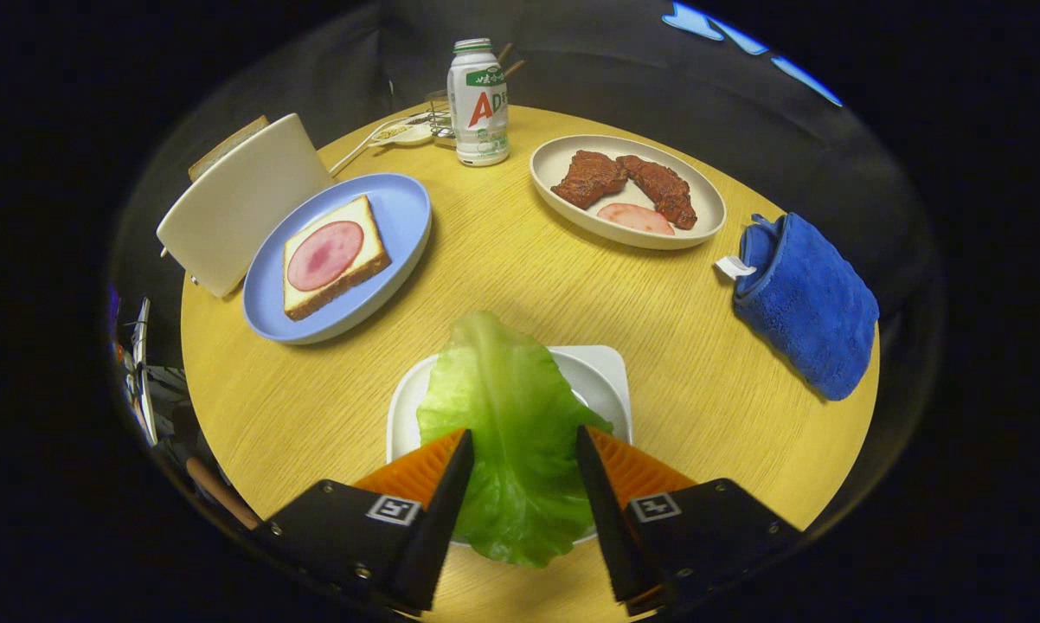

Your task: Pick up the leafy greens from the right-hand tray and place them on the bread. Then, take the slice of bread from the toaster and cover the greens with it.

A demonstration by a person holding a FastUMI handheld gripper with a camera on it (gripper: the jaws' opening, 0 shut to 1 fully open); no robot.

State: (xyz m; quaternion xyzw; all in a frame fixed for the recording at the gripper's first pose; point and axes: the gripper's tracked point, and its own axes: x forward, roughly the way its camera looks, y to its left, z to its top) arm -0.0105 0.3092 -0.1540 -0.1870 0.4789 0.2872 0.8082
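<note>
- Since your gripper stands with fingers apart, one either side of the lettuce leaf on the white tray, nothing is held yet.
- Expect it light, limp and easily torn; pinch the thick midrib.
- Bare table lies between you and the ham-topped bread on the blue plate.
- Mind the toaster touching that plate.

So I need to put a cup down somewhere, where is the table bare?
Bare wood lies between the blue plate, the meat plate and the lettuce, which sits between the open claw fingers. Crowded behind, around the bottle.
</note>
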